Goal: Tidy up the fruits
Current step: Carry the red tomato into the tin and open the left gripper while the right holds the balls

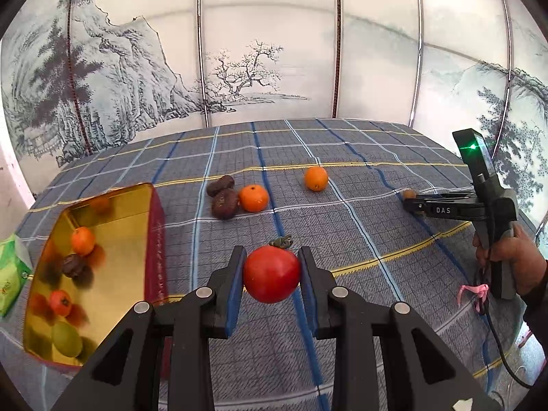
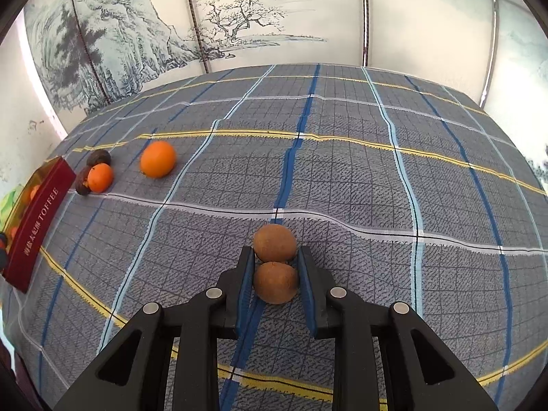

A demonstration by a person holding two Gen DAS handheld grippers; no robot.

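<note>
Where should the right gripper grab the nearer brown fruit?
Grip the nearer brown fruit across its widest middle, coming straight in low along the cloth as the right gripper does now. It is round, and a second brown fruit touches its far side, so only the left and right flanks are free.

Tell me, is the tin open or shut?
Open. The tin has no lid on it; its gold inside shows in the left wrist view, with several fruits lying in it.

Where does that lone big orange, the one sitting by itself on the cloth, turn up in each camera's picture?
Left wrist view: the orange sits right of centre, far across the cloth.
Right wrist view: the orange sits at upper left.
Shared landmark: the tin, at the left edge of both views.
</note>
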